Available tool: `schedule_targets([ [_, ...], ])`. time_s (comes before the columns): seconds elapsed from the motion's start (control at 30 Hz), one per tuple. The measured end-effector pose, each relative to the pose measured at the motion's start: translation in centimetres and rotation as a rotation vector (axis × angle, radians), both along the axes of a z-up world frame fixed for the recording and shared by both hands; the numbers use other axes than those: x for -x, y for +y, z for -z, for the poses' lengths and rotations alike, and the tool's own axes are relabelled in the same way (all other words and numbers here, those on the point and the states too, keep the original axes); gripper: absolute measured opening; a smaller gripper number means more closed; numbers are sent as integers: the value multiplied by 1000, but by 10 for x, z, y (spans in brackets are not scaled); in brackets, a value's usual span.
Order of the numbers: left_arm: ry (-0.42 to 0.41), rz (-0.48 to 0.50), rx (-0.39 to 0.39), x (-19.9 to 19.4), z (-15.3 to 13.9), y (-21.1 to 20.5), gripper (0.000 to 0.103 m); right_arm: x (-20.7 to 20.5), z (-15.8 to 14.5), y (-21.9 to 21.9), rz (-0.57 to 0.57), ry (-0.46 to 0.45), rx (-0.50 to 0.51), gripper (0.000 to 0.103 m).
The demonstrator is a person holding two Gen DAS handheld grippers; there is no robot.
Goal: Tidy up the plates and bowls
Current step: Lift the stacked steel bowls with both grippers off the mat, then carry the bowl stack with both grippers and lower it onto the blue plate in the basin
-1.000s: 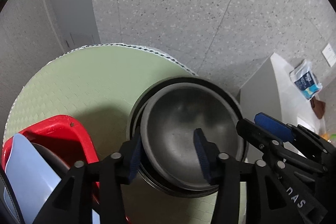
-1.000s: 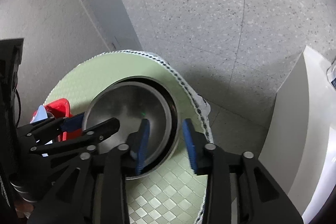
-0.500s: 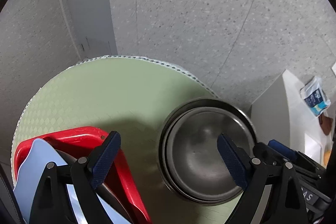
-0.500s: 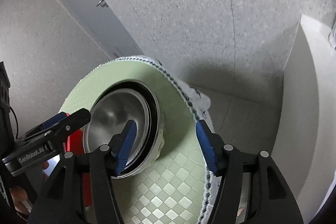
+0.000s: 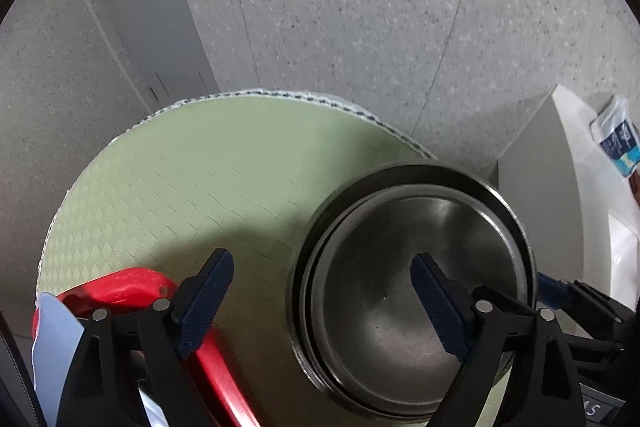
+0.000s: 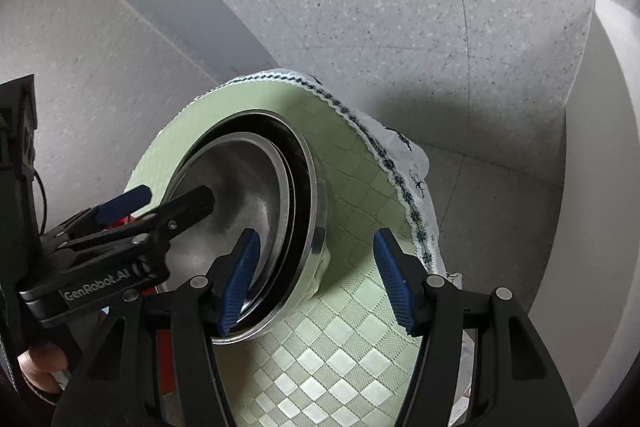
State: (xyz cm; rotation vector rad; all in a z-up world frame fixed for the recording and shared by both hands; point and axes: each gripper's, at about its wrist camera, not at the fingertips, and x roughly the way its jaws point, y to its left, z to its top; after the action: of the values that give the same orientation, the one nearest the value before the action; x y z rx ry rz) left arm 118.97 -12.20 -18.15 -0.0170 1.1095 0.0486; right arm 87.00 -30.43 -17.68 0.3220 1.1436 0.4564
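A stack of nested steel bowls (image 5: pixel 416 279) rests on a round table with a pale green cloth (image 5: pixel 208 183); it also shows in the right wrist view (image 6: pixel 256 187). My left gripper (image 5: pixel 320 303) is open and empty, its right finger over the inner bowl and its left finger over the cloth beside the red rack (image 5: pixel 128 287). My right gripper (image 6: pixel 316 279) is open and empty, its jaws standing either side of the stack's near rim. The left gripper also shows in the right wrist view (image 6: pixel 156 203).
The red rack at the table's left holds a pale blue plate (image 5: pixel 56 339) standing on edge. A white counter (image 5: pixel 588 211) with a blue packet (image 5: pixel 618 139) stands to the right. The table's lace edge (image 6: pixel 400 179) hangs near the right gripper.
Both grippers went from shut on the inner bowl's rim to wide open and pulled back. The bowl now rests nested in the stack.
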Motion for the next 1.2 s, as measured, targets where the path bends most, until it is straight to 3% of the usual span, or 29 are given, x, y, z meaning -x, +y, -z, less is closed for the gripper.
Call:
schedule_targets([
  [0.27,48,3,-52,-13,11,-6,77,-7,13,-1,-13,35,-48,60],
  [0.33,47,10,-57,-16,13,-9,67,-10,15,-1,-15,46,-62,58],
  [0.37,68,27,-18,-16,15,-11,50,-11,16,0,-22,51,-75,56],
  [0.47,71,18,0,-20,19,-11,50,-12,16,3,-45,55,-127,46],
  [0.67,60,4,7,-21,23,-12,48,-10,16,3,-49,46,-118,46],
  [0.8,53,-5,53,-16,20,-10,43,-7,15,1,-41,35,-105,46],
  [1.2,-83,-2,156,23,-30,5,41,3,-36,-10,-9,-73,-119,46],
])
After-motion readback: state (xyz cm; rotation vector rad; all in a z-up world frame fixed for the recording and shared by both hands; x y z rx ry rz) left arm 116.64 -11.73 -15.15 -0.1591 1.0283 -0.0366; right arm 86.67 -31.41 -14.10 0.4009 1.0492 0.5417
